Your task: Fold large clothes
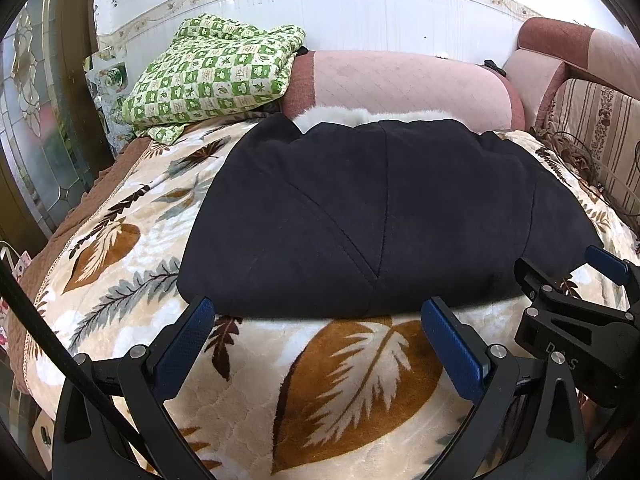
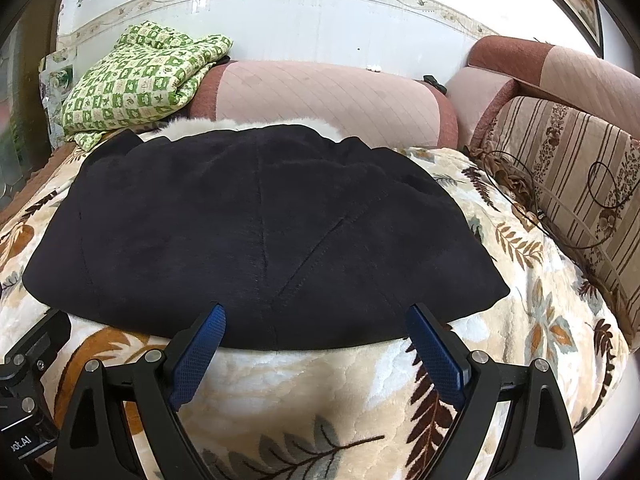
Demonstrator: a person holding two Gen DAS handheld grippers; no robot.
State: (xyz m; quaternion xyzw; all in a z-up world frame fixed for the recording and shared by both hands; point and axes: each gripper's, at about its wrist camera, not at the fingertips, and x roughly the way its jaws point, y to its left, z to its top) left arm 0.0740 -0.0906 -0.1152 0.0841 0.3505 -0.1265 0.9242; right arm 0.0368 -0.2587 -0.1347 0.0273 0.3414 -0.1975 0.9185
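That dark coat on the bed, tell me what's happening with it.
A person with a handheld gripper in each hand is working on folding the dark coat, which lies spread flat on the leaf-patterned blanket with its white fur collar at the far end. Both the left gripper and the right gripper are open at the coat's near hem, gripping nothing. A folded green checked cloth sits at the far left corner.

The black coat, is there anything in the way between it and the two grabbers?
Nothing visible is. The black coat lies flat on the leaf blanket. The left gripper and right gripper are both open at its near edge, with only bare blanket below them. The green quilt sits far behind.
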